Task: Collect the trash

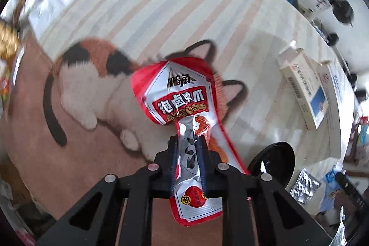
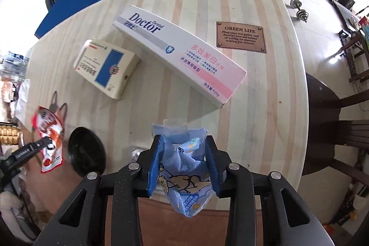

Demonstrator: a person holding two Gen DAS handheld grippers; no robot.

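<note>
Red wrapper point(image 1: 184, 107) upright lengthwise between left fingers point(image 1: 173, 160) (pinched).

Both wrist views look steeply down, close above the striped table point(image 2: 265, 89). They share the black lid point(image 1: 273, 163) at four o'clock left, eight o'clock right.

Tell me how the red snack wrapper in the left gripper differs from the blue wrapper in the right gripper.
The red snack wrapper is red and silver with bold Chinese lettering; the blue wrapper is pale blue with a cartoon print. The red one is pinched tight by the left gripper, while the blue one bunches between the wider-set pads of the right gripper. Both are crumpled, emptied packets held above the striped table.
</note>
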